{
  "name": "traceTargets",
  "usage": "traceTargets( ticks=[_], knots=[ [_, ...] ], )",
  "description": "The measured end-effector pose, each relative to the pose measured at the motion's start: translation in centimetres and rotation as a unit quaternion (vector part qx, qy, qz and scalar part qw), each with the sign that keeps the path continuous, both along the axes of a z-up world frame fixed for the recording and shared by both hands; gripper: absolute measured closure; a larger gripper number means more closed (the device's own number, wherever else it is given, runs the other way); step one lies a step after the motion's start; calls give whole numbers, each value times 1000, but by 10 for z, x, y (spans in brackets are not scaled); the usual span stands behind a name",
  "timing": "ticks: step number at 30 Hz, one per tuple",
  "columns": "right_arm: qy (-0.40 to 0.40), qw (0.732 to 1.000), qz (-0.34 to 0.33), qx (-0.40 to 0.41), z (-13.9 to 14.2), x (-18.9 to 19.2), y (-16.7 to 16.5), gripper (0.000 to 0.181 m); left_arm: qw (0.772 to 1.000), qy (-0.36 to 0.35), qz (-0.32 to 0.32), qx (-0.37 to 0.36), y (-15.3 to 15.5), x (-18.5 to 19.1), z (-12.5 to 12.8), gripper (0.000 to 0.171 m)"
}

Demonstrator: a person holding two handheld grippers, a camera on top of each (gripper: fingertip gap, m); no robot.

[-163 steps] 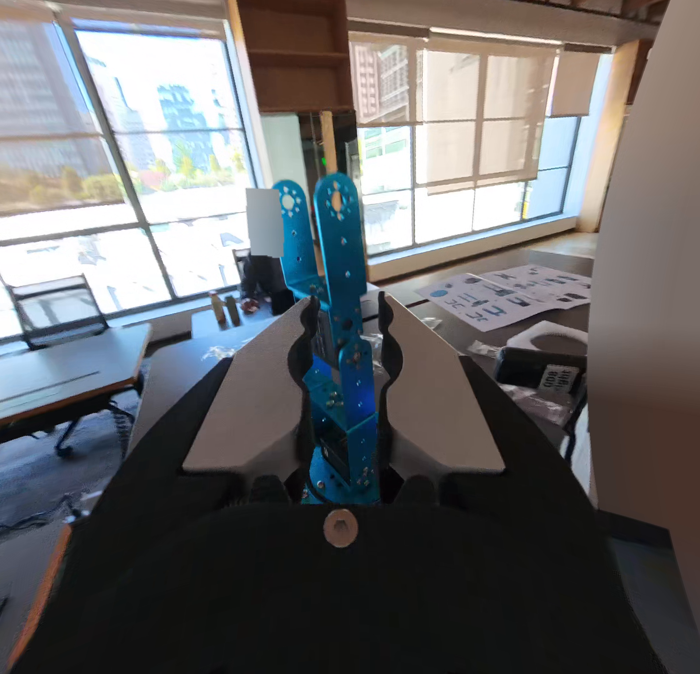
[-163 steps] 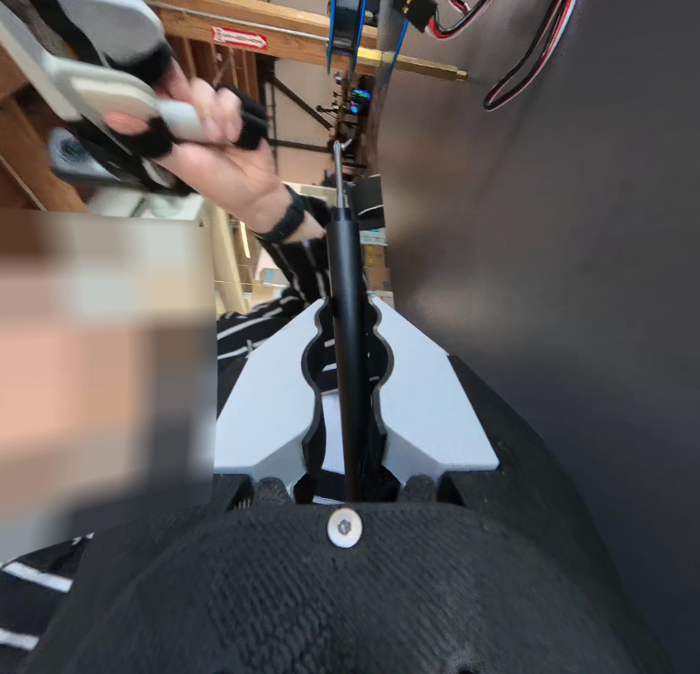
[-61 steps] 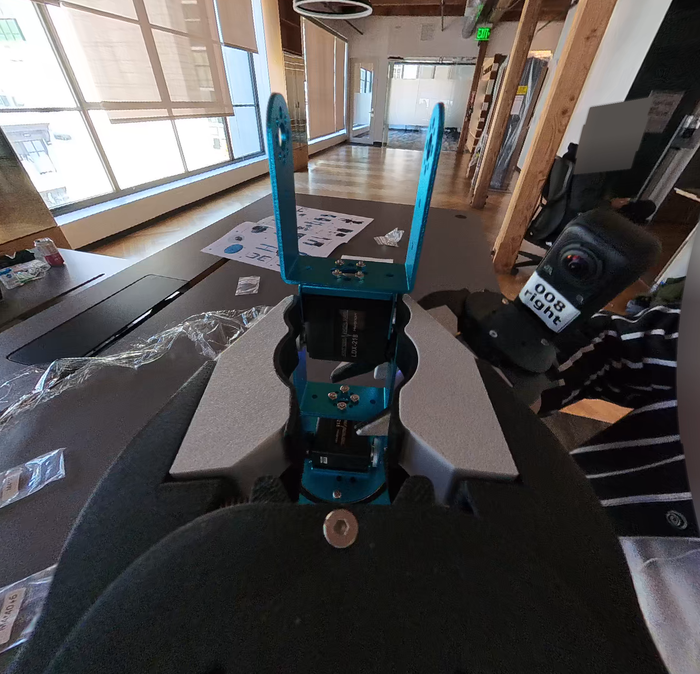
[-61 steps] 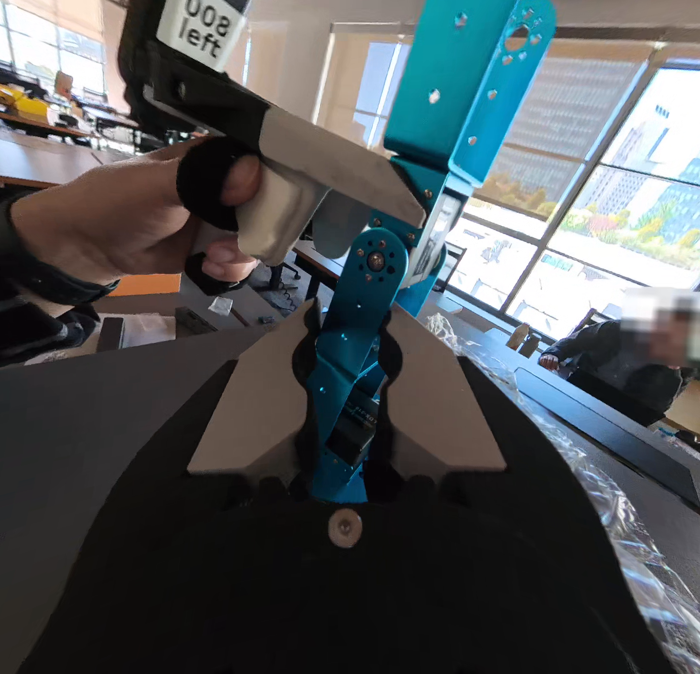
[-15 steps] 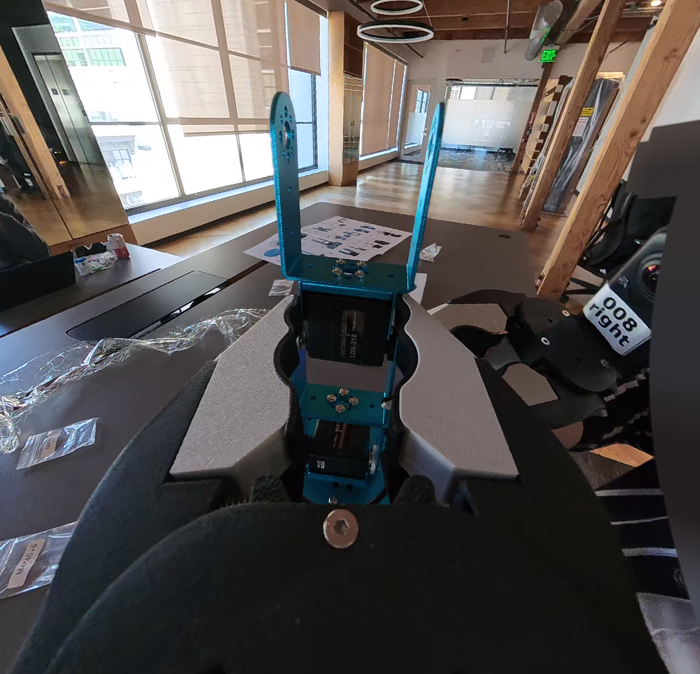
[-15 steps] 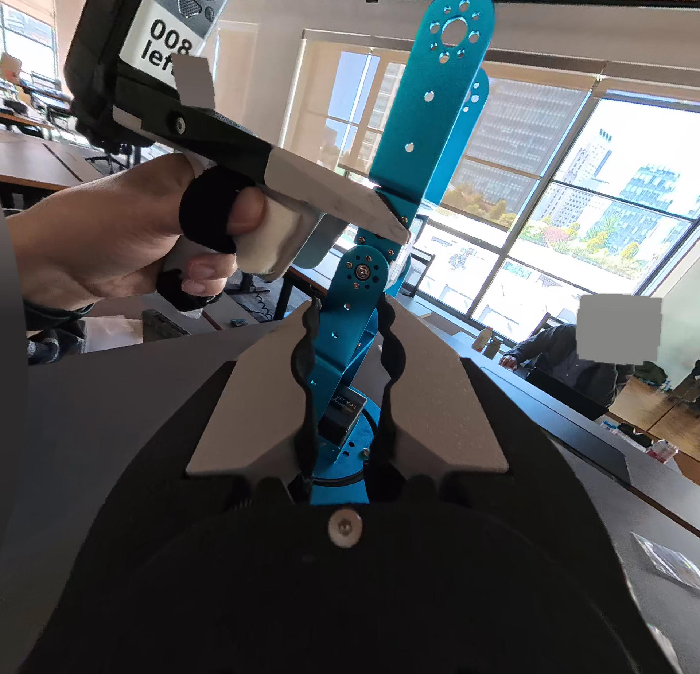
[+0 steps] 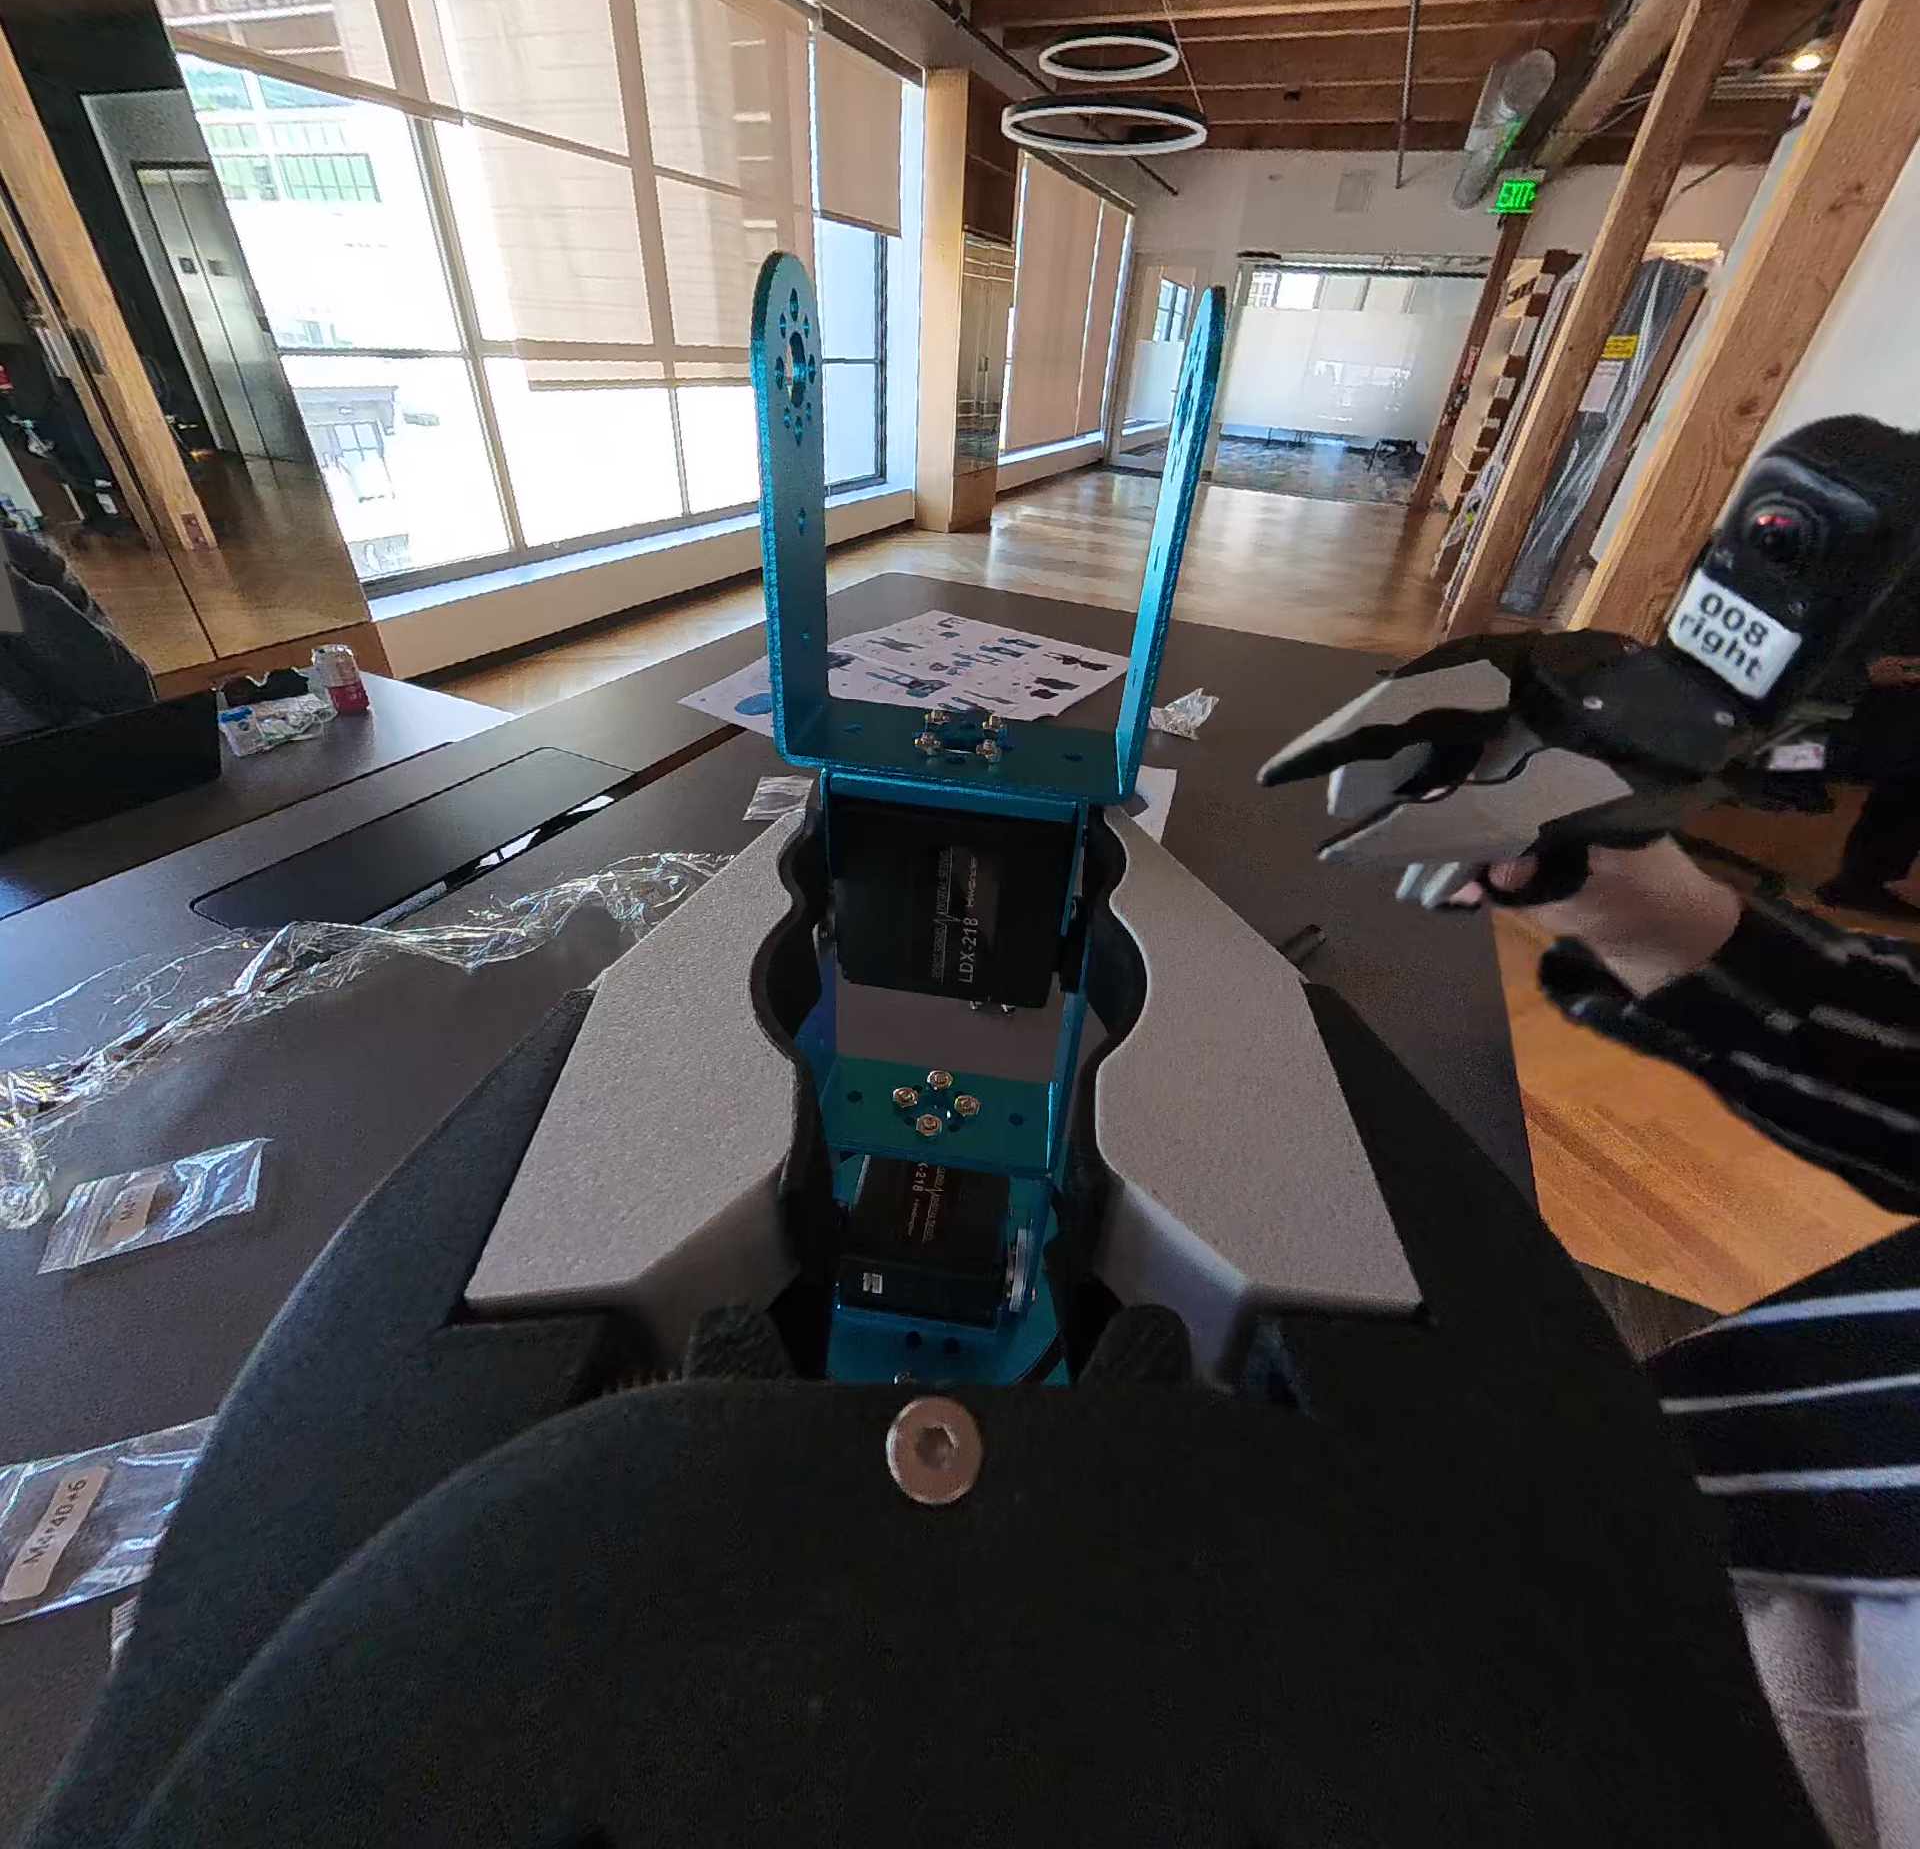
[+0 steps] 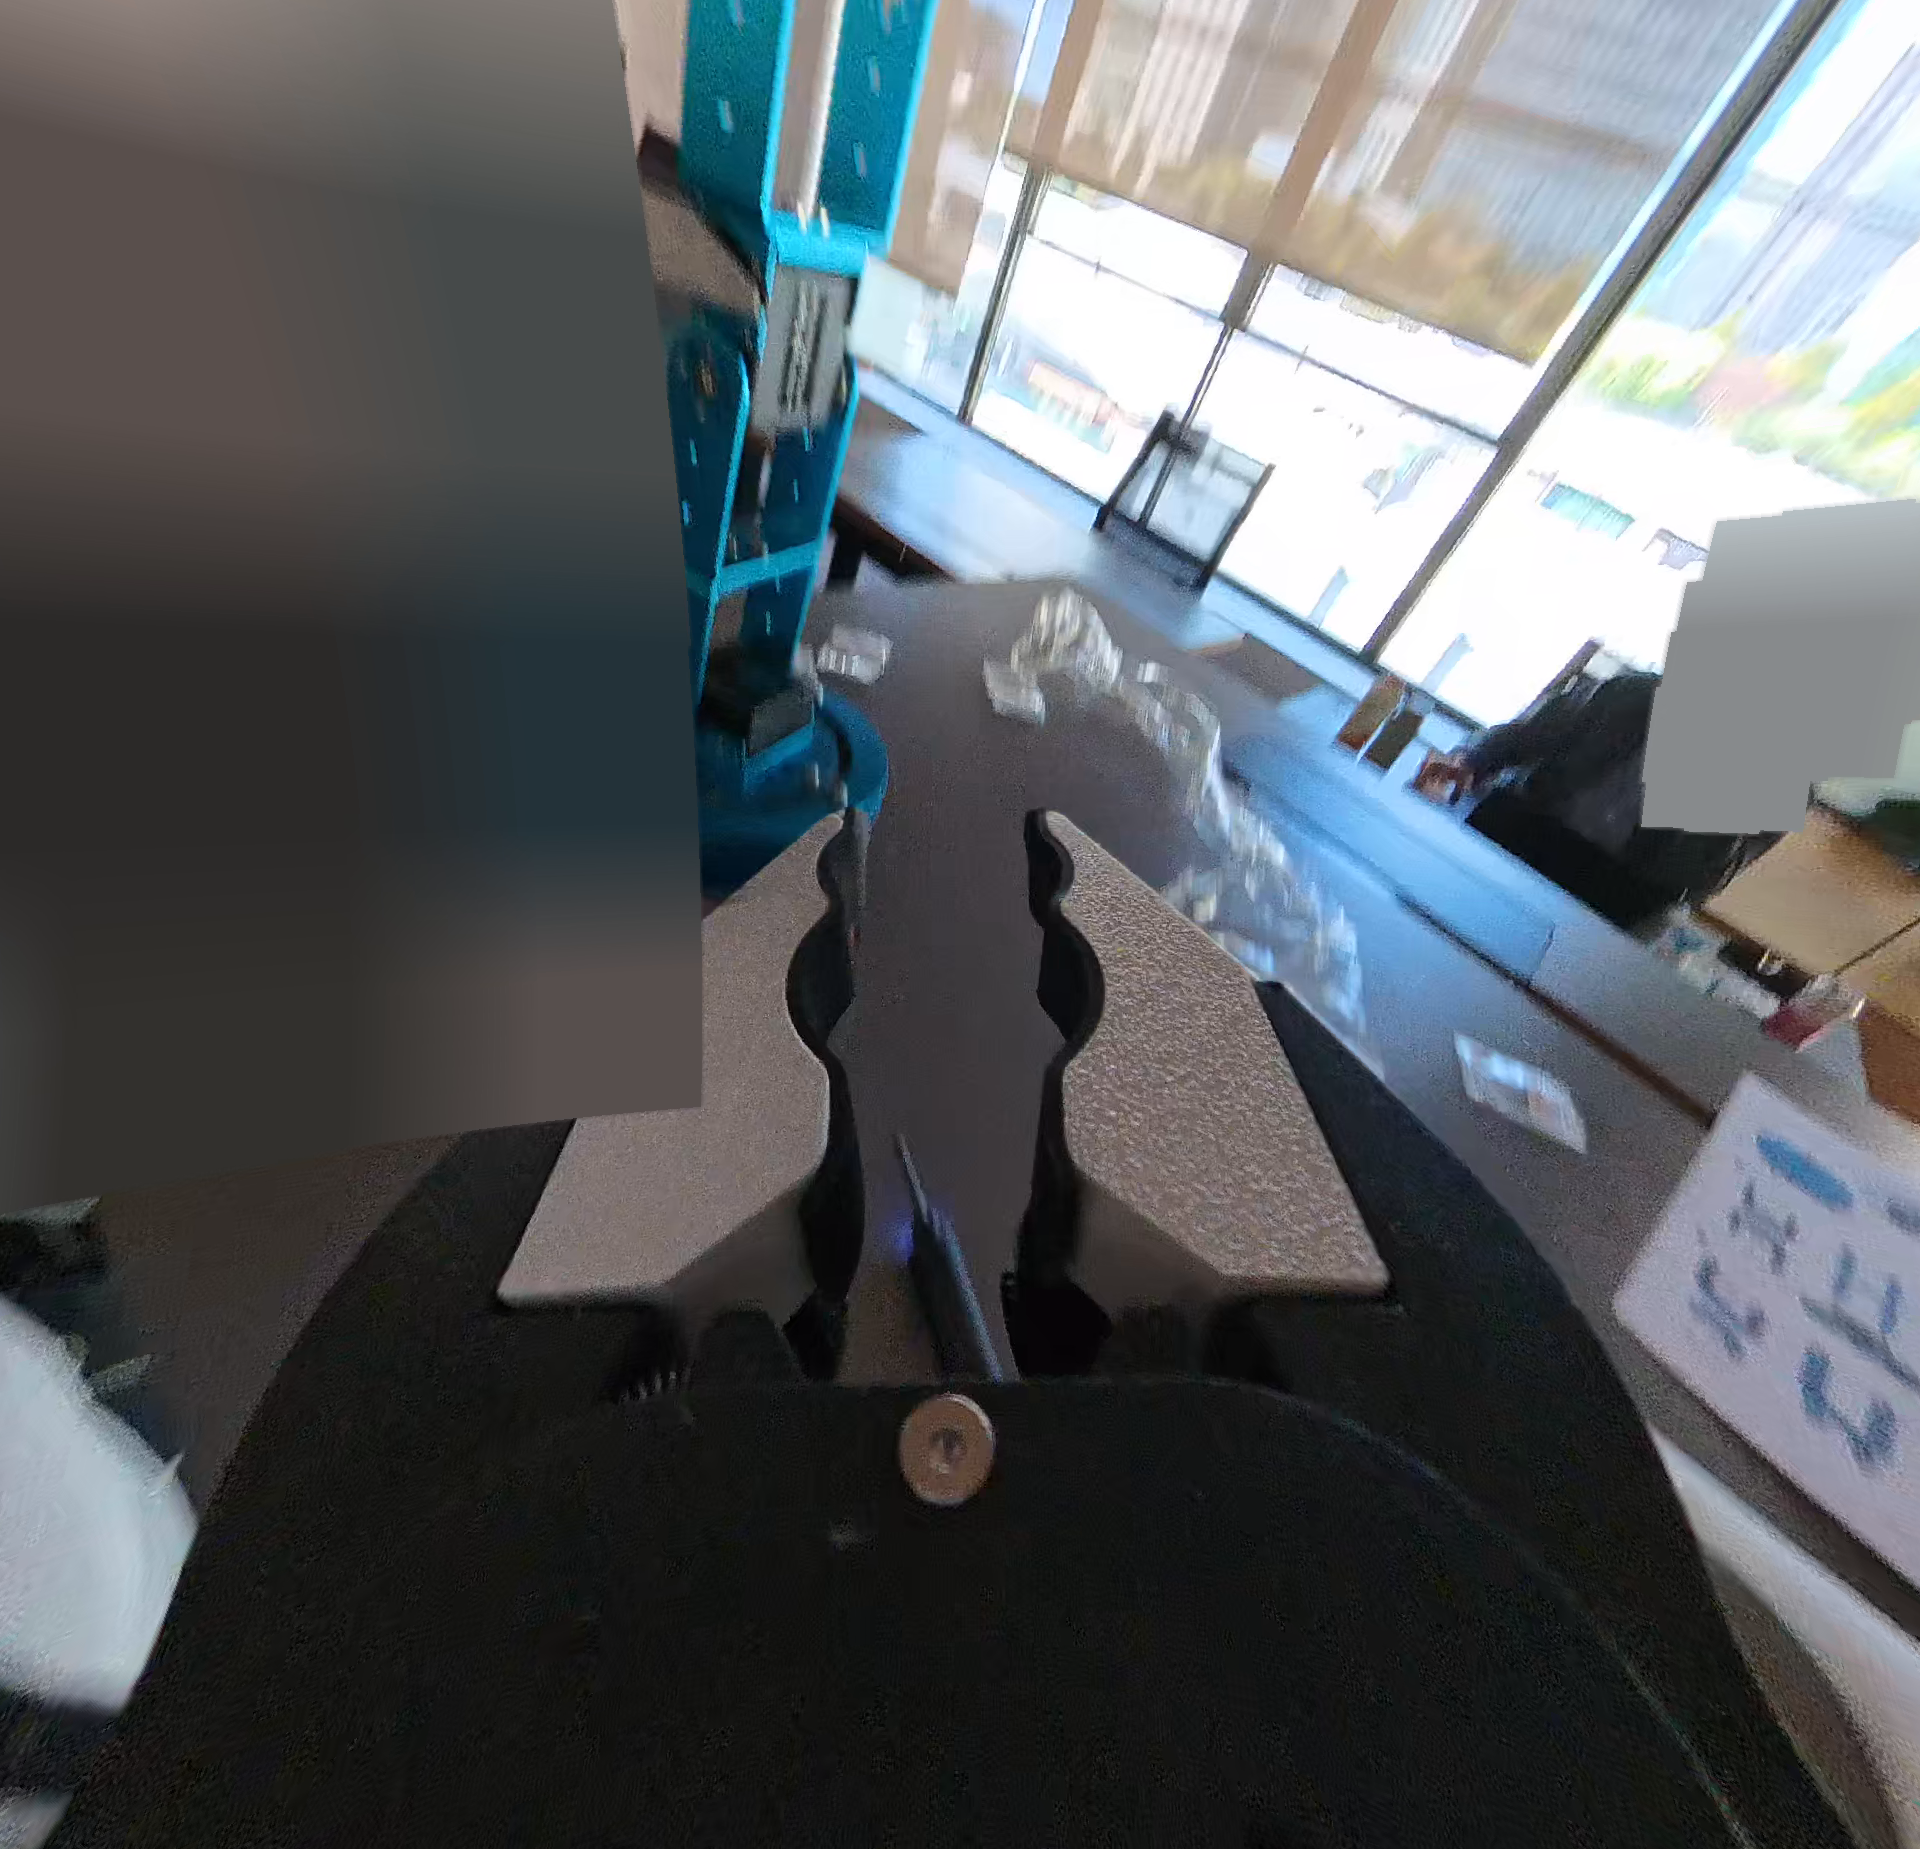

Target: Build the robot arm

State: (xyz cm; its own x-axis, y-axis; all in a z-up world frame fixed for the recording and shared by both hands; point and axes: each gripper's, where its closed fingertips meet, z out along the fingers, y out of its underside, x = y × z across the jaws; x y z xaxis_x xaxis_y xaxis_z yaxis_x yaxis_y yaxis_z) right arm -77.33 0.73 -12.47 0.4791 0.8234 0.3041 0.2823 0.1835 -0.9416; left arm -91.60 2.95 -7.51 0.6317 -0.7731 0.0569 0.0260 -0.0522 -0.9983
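A black motor [image 7: 951,916] in the blue frame [image 7: 792,552] has small pale letters. A white sticker [image 7: 1733,636] with black writing sits on the right gripper [image 7: 1294,812]. A green sign [image 7: 1515,196] glows near the ceiling. Little bags [image 7: 145,1202] have labels. Paper sheets [image 7: 977,656] carry blue print, too small to read.

The left tool [image 7: 951,978] points forward, its fingers closed on something. To its right, the right tool [image 8: 940,1010] is held level, fingers apart.
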Motion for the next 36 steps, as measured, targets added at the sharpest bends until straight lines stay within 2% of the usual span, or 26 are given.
traceTargets(
  ticks=[1, 3, 6, 9, 11, 14, 19, 22, 24, 28, 31, 34, 36],
  knots=[
    [-21, 999, -3, -28, -11, 21, 0, 150, 1000, -1, 0, 0, 0, 0, 0, 122],
    [-62, 994, 7, -93, -40, 48, -6, 158, 1000, -3, 0, -2, 0, -1, 0, 122],
    [-99, 980, 35, -170, -84, 51, -22, 171, 1000, -2, -1, -3, 0, 0, 0, 122],
    [-194, 964, 33, -180, -126, 51, -21, 171, 1000, -1, -3, -7, 0, 1, 0, 122],
    [-242, 955, 33, -166, -139, 55, -11, 167, 1000, 0, -1, -6, 0, 1, 0, 122],
    [-253, 957, 46, -133, -136, 63, 8, 159, 1000, -3, -2, -8, 0, 0, 0, 122],
    [-259, 943, 75, -194, -150, 71, 27, 149, 1000, -9, 0, -15, -1, 0, 0, 122],
    [-299, 926, 87, -212, -165, 72, 30, 147, 999, -41, -6, -35, -9, -2, 5, 103],
    [-308, 918, 105, -226, -168, 71, 26, 157, 998, -44, 18, -42, -15, -13, 3, 96],
    [-312, 909, 126, -248, -169, 73, 24, 163, 995, -26, 96, -27, -41, -42, -15, 99],
    [-343, 908, 129, -204, -167, 79, 25, 164, 989, -44, 127, -55, -61, -56, -33, 101],
    [-386, 909, 121, -103, -151, 92, 31, 164, 986, -51, 146, -67, -74, -61, -44, 105],
    [-423, 896, 132, -26, -140, 100, 34, 165, 983, -25, 168, -68, -77, -62, -52, 105]
  ],
)
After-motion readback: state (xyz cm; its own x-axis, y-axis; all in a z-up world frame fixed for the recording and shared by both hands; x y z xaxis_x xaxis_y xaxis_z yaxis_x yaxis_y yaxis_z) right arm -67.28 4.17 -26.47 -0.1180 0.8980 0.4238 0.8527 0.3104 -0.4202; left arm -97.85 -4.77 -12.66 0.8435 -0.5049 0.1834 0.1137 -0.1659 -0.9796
